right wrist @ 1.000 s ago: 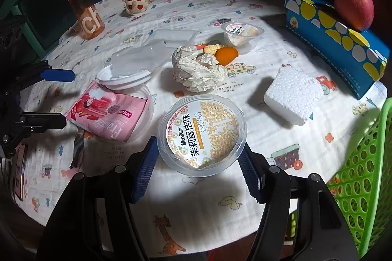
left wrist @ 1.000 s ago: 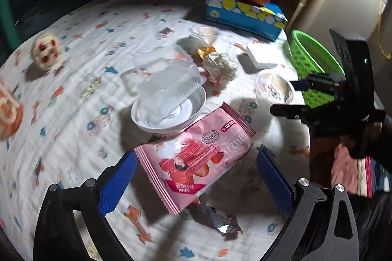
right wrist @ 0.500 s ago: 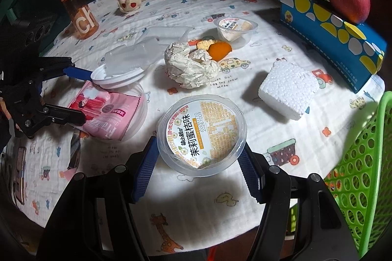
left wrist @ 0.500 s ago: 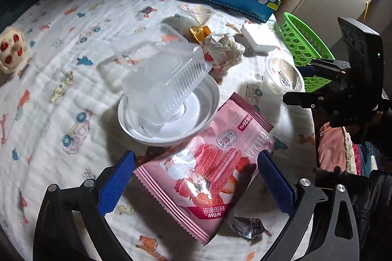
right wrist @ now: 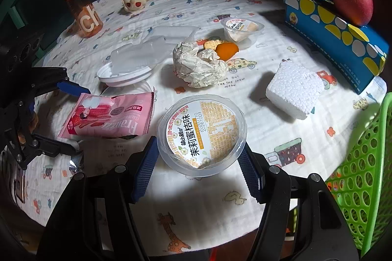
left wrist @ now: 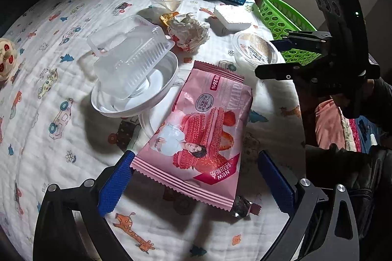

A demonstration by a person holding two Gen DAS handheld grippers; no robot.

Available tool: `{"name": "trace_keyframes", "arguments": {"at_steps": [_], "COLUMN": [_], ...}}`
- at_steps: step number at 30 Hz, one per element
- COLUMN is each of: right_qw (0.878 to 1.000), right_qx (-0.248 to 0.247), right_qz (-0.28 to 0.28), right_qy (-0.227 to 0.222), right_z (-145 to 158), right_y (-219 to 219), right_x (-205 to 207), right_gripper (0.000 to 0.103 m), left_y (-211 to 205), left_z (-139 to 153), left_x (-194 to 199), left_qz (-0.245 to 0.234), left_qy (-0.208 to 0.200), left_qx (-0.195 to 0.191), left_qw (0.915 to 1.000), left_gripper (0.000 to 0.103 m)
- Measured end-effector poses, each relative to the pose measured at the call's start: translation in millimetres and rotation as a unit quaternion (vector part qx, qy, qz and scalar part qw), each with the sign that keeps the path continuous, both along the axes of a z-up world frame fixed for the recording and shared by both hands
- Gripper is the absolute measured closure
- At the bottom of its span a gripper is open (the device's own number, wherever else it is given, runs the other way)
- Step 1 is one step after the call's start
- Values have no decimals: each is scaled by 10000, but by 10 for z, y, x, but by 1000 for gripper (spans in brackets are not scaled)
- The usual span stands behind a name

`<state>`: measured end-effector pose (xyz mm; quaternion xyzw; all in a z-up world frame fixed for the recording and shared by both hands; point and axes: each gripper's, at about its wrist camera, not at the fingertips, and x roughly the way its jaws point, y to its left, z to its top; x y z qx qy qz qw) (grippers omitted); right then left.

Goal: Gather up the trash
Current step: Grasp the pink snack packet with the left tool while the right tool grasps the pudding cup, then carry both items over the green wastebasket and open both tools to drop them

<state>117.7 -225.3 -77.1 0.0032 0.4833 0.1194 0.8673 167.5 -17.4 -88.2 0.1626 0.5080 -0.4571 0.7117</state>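
the left gripper (left wrist: 193,177) hangs open astride the flat pink foil snack wrapper (left wrist: 199,131) lying beside the white plastic bowl (left wrist: 137,99); pinch the near crimped edge squarely so it won't slip.

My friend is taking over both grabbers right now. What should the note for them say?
Left gripper: open, its jaws on either side of the pink snack wrapper's near end, not squeezing yet.
Right gripper: jaws around the round clear plastic cup with the printed lid; it sits on the cloth, grip not certain.
Green plastic basket: at the table's right edge.
Done: nothing can be seen in the basket yet.
Left: wrapper, cup, crumpled white paper ball, white foam block, clear plastic clamshell box in its white bowl, small foil scrap.
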Motion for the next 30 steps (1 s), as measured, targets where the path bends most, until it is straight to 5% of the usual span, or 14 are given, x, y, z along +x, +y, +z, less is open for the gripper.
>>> {"name": "trace_keyframes", "arguments": {"at_steps": [6,10,15,30], "right_qw": [10000,9999,9998,9979], "right_qx": [18,51,80,205], "right_qz": [-30,-60,-94,-358], "right_qy": [-31,-72,-135,-497], "right_z": [18,54,97,350], "right_y": [-26,-63,-109,-416], "right_x": [-27,-71,-135,-399], "right_gripper": [39,39,39,39], "left_y": [-62,-72,-27,29], "left_z": [-65,-67,4,474], "left_x": [118,74,-38,-384], "left_qz": [189,302,568,1285], "left_qy": [-21,-166,-325,-471], "left_qx": [10,25,-19,-434], "left_qw": [9998,9994,9979,9896], "left_gripper": [9,28,40,44]}}
